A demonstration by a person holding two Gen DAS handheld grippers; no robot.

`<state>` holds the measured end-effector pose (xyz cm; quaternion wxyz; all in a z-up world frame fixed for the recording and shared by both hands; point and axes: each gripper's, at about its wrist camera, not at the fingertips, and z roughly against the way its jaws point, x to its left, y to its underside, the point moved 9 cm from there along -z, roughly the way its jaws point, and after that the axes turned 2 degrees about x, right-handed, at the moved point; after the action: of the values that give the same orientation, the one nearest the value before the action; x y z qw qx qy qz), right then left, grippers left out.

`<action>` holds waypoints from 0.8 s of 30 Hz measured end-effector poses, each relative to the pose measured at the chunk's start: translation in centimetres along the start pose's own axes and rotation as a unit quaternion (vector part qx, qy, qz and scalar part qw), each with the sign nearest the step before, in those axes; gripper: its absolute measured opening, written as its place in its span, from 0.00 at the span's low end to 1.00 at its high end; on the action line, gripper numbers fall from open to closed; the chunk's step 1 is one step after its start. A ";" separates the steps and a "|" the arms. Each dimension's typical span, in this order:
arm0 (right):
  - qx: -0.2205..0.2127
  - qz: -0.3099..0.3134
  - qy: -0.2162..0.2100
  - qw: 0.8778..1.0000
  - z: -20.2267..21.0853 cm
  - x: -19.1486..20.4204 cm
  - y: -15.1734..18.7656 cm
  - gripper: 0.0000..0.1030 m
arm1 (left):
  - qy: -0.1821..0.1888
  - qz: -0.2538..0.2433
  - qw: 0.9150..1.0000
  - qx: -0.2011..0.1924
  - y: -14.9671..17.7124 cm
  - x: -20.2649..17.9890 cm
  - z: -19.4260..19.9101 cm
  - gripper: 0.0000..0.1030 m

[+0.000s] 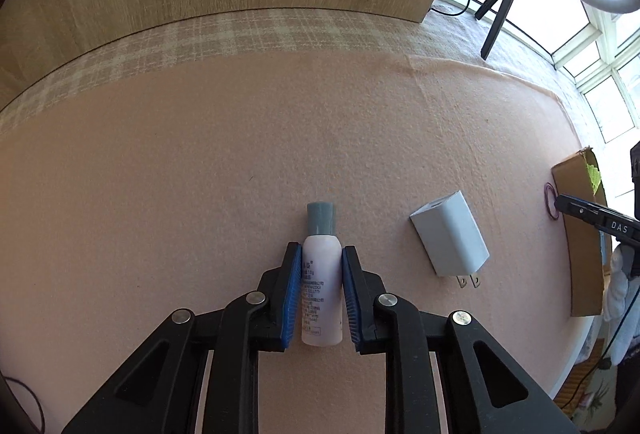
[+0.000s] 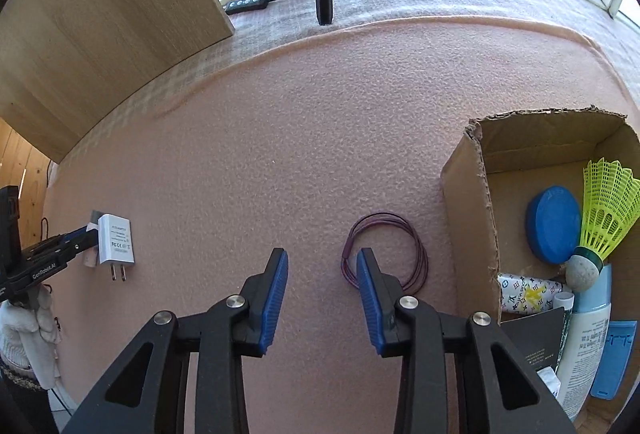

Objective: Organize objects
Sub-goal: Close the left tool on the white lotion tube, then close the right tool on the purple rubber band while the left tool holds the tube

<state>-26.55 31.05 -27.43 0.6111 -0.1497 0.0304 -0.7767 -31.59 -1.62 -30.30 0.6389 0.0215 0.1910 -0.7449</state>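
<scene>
One small white bottle [image 1: 322, 282] with a grey-blue cap lies flat on the pink mat of the desk [image 1: 200, 174], low in the middle of the left wrist view, cap pointing up the frame. The left claw [image 1: 321, 292] is pinched on it, both blue pads pressing its sides. To its right lies one white plug adapter [image 1: 450, 234], prongs toward the bottom of the frame, close by but not touching.

In the right wrist view, one dark red wire loop [image 2: 386, 252] lies coiled on the mat at centre right, just beside the wall of one cardboard box [image 2: 468, 218]. The right claw [image 2: 322, 298] stands partly spread with nothing between the pads; its right finger overlaps the loop's left edge, though whether it touches I cannot quite tell.

Inside the box, at the right edge: one yellow shuttlecock [image 2: 602, 226], one blue round lid [image 2: 554, 226], one larger pale bottle [image 2: 586, 342], and a few smaller items jumbled at the bottom.
</scene>
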 end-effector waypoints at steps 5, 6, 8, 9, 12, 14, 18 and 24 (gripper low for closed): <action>0.016 0.008 0.021 1.000 -1.2 0.1 0.0 0.31 | 0.006 0.010 1.000 -0.008 2.8 0.1 0.8 0.21; 0.018 0.009 0.027 0.999 -1.4 0.0 0.0 0.31 | 0.007 0.010 1.000 -0.008 3.3 0.0 0.9 0.21; 0.022 0.008 0.033 0.999 -1.8 -0.3 0.1 0.31 | 0.011 0.013 1.000 -0.010 4.2 -0.3 1.1 0.21; 0.025 0.005 0.033 0.999 -1.9 -0.4 0.2 0.31 | 0.014 0.016 1.000 -0.011 4.7 -0.4 1.3 0.21; 0.023 0.005 0.032 0.999 -1.9 -0.6 0.2 0.29 | 0.019 0.016 1.000 -0.012 5.9 -1.0 1.5 0.21; 0.023 0.012 0.031 0.999 -1.8 -0.4 0.4 0.24 | 0.022 0.015 1.000 -0.012 6.1 -1.5 0.9 0.21; 0.020 0.025 0.028 0.999 -1.8 0.1 0.9 0.13 | 0.028 0.022 0.999 -0.019 7.2 -2.6 0.8 0.21; 0.026 0.034 0.002 0.999 -1.7 0.9 2.2 0.04 | 0.033 0.019 0.999 -0.027 9.1 -4.9 0.7 0.21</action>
<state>-25.08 29.42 -29.38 0.6404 -0.1309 0.0170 -0.7566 -21.80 1.76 -30.63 0.6469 0.0329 0.2316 -0.7258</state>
